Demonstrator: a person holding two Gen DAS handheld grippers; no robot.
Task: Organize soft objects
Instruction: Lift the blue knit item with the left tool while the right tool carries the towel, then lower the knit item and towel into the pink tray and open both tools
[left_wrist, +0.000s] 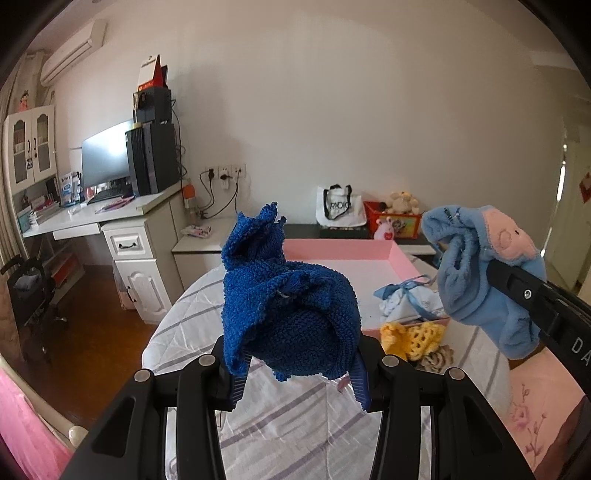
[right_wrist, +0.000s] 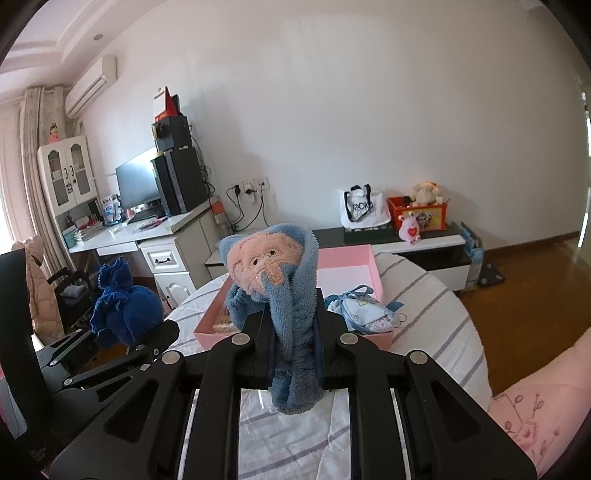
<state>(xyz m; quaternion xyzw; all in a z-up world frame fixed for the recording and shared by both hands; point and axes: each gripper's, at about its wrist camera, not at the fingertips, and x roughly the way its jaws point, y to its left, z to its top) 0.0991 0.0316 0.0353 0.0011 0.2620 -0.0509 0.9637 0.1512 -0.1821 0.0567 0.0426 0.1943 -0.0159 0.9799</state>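
Note:
My left gripper (left_wrist: 295, 373) is shut on a dark blue knitted cloth (left_wrist: 288, 314) and holds it up above the striped table (left_wrist: 280, 424). The cloth also shows at the left in the right wrist view (right_wrist: 122, 310). My right gripper (right_wrist: 293, 339) is shut on a light blue fleece cloth with a pink pig face (right_wrist: 277, 280), also lifted; it shows at the right in the left wrist view (left_wrist: 480, 269). A pink open box (left_wrist: 343, 266) lies on the table beyond both, holding a pale blue ribboned pouch (left_wrist: 406, 299). A yellow crochet piece (left_wrist: 410, 338) lies beside the box.
A low black-and-white cabinet (right_wrist: 424, 243) stands behind the table with a white tote bag (right_wrist: 360, 210) and a red toy box (right_wrist: 421, 214). A white desk (left_wrist: 96, 218) with monitor and computer stands at the left. A wooden floor surrounds the table.

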